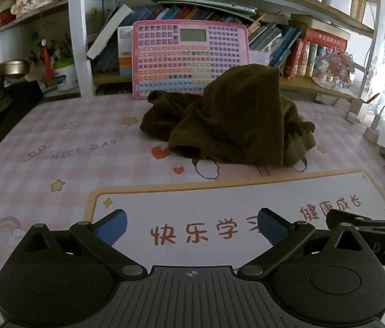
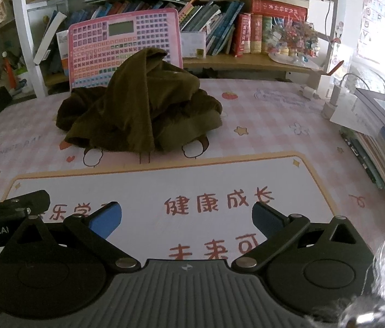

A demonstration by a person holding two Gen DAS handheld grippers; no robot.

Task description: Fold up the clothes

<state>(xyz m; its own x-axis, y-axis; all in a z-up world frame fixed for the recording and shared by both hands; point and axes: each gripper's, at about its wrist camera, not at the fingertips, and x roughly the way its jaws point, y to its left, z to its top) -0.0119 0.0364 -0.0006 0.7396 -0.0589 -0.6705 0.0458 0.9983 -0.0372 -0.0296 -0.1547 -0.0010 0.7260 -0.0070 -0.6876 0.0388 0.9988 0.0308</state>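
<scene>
Left wrist view: the left gripper (image 1: pixel 192 228) fills the bottom of the frame, its 2 blue-padded fingers (image 1: pixel 111 229) spread wide apart with nothing between them, hovering over the white panel of the desk mat (image 1: pixel 55 164), which carries red Chinese characters. Just above the centre of the frame, slightly right, a dark olive garment (image 1: pixel 236 120) sits crumpled in a heap on the pink checked part of the mat, one part of it peaked upward. It lies well apart from the fingers. Behind it, in the upper middle, a pink learning board (image 1: pixel 165 57) with rows of small keys and a grey screen leans upright against a shelf of books (image 1: pixel 288 43). At the left edge a white tub (image 1: pixel 65 73) stands among pens. The black arm of the right gripper (image 1: pixel 370 221) enters from the lower right edge.

Right wrist view: the right gripper (image 2: pixel 187 220) occupies the bottom of the frame, its 2 blue pads (image 2: pixel 264 218) likewise held wide, empty, above the same white panel. The garment (image 2: pixel 137 109) appears in the upper left of centre, bunched on the mat (image 2: pixel 274 125), its peak overlapping the lower edge of the pink board (image 2: pixel 105 46). Books (image 2: pixel 247 32) line the shelf in the upper middle, a cluster of small colourful ornaments (image 2: pixel 293 38) stands to their right, and a stack of books (image 2: pixel 383 142) runs down the right edge. Part of the left gripper (image 2: pixel 12 205) shows at the left edge
</scene>
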